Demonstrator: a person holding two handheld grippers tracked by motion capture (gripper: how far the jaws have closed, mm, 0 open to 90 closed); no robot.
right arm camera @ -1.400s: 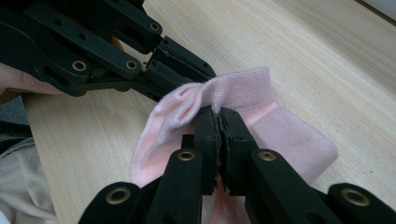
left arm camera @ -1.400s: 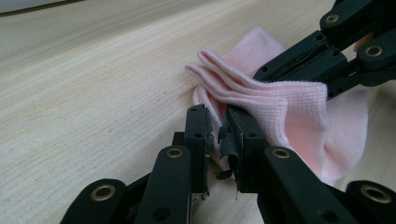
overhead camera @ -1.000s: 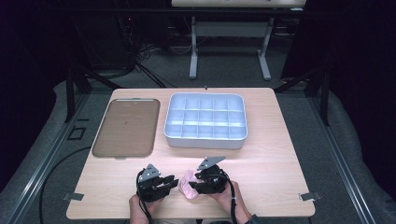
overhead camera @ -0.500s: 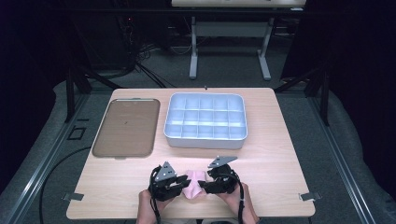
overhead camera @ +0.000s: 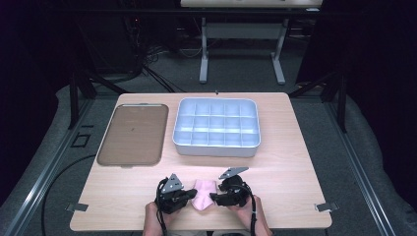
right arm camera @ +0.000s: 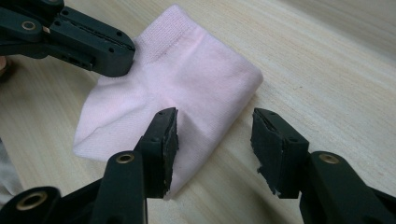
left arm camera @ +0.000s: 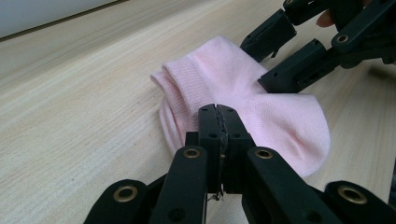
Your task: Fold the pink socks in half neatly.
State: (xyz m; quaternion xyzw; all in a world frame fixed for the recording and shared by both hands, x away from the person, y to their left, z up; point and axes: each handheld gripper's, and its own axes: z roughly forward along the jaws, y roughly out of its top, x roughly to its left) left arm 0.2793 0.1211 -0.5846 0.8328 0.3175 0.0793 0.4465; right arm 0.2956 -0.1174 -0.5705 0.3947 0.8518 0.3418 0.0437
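sock [overhead camera: 203, 193] between both low grippers

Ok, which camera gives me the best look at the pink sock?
The right gripper view: the pink sock lies folded and nearly whole, edges clear against the table. The left gripper view has its own shut gripper covering the sock's middle. In the high view the sock is small between both grippers.

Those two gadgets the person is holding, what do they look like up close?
Both the left gripper and the right gripper are black linkages joined by brass-ringed rivets, each ending in two blocky jaws with worn dark pads. A grey three-cornered plate tops each, and a black cable trails back along each bare forearm.
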